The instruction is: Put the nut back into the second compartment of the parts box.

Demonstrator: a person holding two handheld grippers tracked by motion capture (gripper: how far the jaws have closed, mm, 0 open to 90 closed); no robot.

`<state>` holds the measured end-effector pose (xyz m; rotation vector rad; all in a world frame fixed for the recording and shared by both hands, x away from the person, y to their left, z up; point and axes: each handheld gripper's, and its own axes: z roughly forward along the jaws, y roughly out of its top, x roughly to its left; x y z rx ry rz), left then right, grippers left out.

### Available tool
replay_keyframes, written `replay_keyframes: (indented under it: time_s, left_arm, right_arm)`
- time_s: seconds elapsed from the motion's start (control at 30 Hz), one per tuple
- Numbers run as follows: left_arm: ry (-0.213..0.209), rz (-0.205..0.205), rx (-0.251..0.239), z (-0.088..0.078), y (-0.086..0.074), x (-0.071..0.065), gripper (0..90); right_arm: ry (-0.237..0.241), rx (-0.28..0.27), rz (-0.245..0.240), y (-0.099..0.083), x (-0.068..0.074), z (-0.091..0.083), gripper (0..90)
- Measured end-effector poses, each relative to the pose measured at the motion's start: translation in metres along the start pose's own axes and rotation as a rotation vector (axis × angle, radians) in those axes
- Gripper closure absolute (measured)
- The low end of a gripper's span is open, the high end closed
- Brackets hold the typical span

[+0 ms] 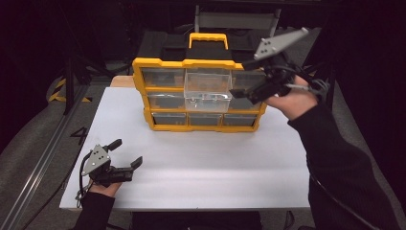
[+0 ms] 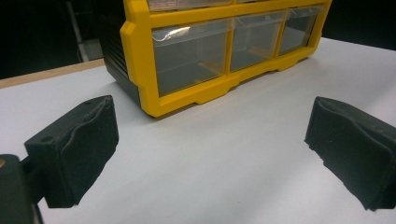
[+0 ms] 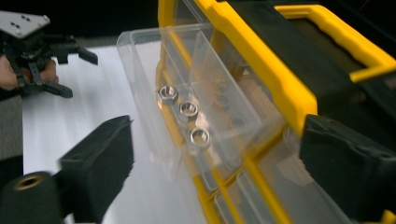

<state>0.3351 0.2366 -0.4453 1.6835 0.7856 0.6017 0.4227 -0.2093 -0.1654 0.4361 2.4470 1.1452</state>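
The clear drawer (image 1: 208, 91) stands pulled out of the middle of the top row of the yellow organiser (image 1: 143, 91), its long axis running out of the cabinet face toward the person. Three steel nuts (image 3: 189, 109) lie in a line along its floor. The right gripper (image 1: 249, 93) sits just beside the drawer's right side, up at the organiser's right end; its fingers (image 3: 100, 163) stand wide apart with nothing pressed between them, the drawer lying between and ahead of them in the right gripper view. This is the nearer hand by far. The left gripper (image 1: 127, 155) rests low over the near left of the white surface (image 1: 215, 163), well apart from the organiser, its fingers (image 2: 77, 149) open and empty. Bare surface lies in front of the organiser, so the drawer has free room to slide or lift forward.
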Motion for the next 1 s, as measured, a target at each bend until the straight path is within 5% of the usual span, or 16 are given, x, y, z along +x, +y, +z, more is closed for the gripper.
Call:
replay_keyframes:
  time_s: [0.07, 0.13, 0.2, 0.23, 0.3, 0.37, 0.5, 0.73, 1.0]
  left_arm:
    - [0.002, 0.006, 0.002, -0.001, 0.001, 0.0, 3.4]
    - [-0.001, 0.003, -0.006, 0.0, 0.001, -0.001, 3.3]
    - [-0.005, 0.003, -0.005, 0.0, 0.001, -0.001, 3.3]
    - [-0.005, 0.003, -0.005, 0.0, 0.001, -0.001, 3.3]
    - [-0.011, 0.004, -0.004, -0.001, 0.002, -0.001, 3.2]
    - [-0.009, 0.006, -0.009, -0.001, 0.004, -0.001, 3.2]
    - [-0.017, -0.004, -0.012, 0.002, 0.007, 0.0, 3.0]
    - [-0.027, 0.002, -0.033, 0.003, 0.014, 0.004, 3.0]
    - [-0.037, 0.016, -0.043, 0.007, 0.02, 0.007, 2.9]
  right_arm:
    - [-0.01, -0.033, 0.019, -0.012, 0.002, -0.003, 5.5]
    - [-0.027, -0.152, 0.06, -0.055, 0.01, -0.007, 2.2]
    - [-0.052, -0.215, 0.081, -0.088, 0.017, -0.004, 1.2]
    - [-0.052, -0.215, 0.081, -0.088, 0.017, -0.004, 1.2]
    - [-0.057, -0.256, 0.15, -0.136, 0.027, 0.007, 0.4]
    - [-0.066, -0.273, 0.182, -0.165, 0.035, 0.015, 0.4]
    - [-0.122, -0.308, 0.181, -0.21, 0.051, 0.027, 0.5]
    - [-0.168, -0.339, 0.217, -0.256, 0.066, 0.042, 0.4]
    - [-0.159, -0.319, 0.249, -0.269, 0.066, 0.05, 0.7]
